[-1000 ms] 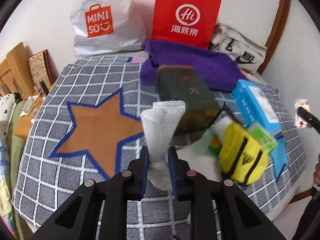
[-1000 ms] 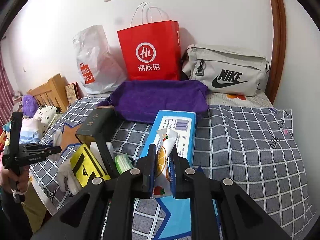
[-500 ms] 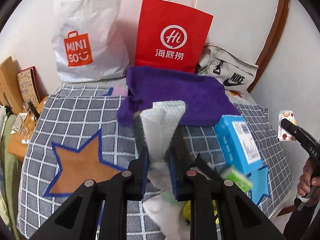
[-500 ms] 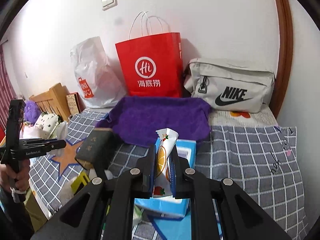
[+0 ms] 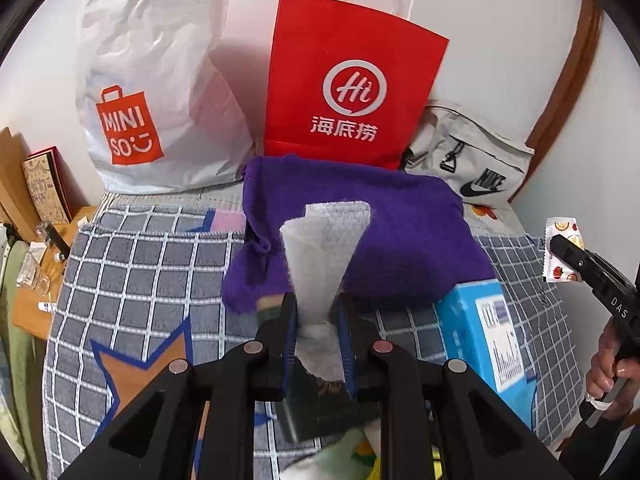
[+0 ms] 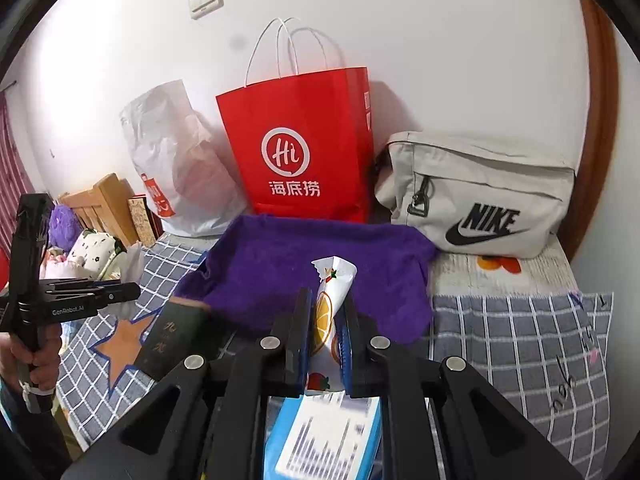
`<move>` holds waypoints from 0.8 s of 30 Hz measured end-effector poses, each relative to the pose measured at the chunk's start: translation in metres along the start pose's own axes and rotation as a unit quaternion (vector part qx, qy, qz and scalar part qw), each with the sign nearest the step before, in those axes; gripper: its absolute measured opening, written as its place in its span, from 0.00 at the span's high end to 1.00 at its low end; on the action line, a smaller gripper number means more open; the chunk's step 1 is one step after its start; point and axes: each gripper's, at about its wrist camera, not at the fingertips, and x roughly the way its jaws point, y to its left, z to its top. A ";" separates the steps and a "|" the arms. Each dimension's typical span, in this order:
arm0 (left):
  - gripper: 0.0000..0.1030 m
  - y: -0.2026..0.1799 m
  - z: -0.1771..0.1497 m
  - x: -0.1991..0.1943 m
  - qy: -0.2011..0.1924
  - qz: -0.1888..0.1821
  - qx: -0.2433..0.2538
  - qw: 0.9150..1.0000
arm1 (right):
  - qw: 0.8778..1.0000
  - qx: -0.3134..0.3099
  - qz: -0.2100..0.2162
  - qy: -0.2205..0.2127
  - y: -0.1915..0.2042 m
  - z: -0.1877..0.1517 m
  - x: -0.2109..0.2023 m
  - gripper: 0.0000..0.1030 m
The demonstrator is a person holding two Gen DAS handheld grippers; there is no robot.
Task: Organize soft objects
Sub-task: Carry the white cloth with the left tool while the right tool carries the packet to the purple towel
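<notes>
The left gripper [image 5: 317, 344] is clamped on one white cloth [image 5: 326, 248]; the right gripper [image 6: 326, 340] is clamped on one fruit-printed packet [image 6: 330, 300]. Both are held above the bed [image 5: 136, 264], near one purple towel [image 6: 320, 264].

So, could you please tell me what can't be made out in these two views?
- Left wrist: the dark box is blurred and mostly hidden behind the left tongs and white cloth.
- Right wrist: the blue box print is blurred, and the right tongs cover its near end.
- Both: the red bag contents are hidden by its walls.
</notes>
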 end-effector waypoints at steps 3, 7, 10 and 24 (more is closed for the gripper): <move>0.82 0.000 0.011 0.009 0.002 0.000 -0.001 1.000 | 1.000 -0.003 0.002 0.005 -0.002 0.011 0.017 0.87; 0.82 -0.003 0.028 0.026 0.010 0.007 0.006 1.000 | 1.000 -0.007 0.004 0.014 -0.005 0.025 0.041 0.87; 0.82 -0.009 0.042 0.040 0.017 0.008 0.017 1.000 | 1.000 -0.015 0.003 0.023 -0.005 0.035 0.059 0.87; 0.81 -0.004 0.091 0.123 0.063 -0.006 -0.011 0.998 | 0.997 -0.026 0.012 0.076 -0.026 0.051 0.146 0.87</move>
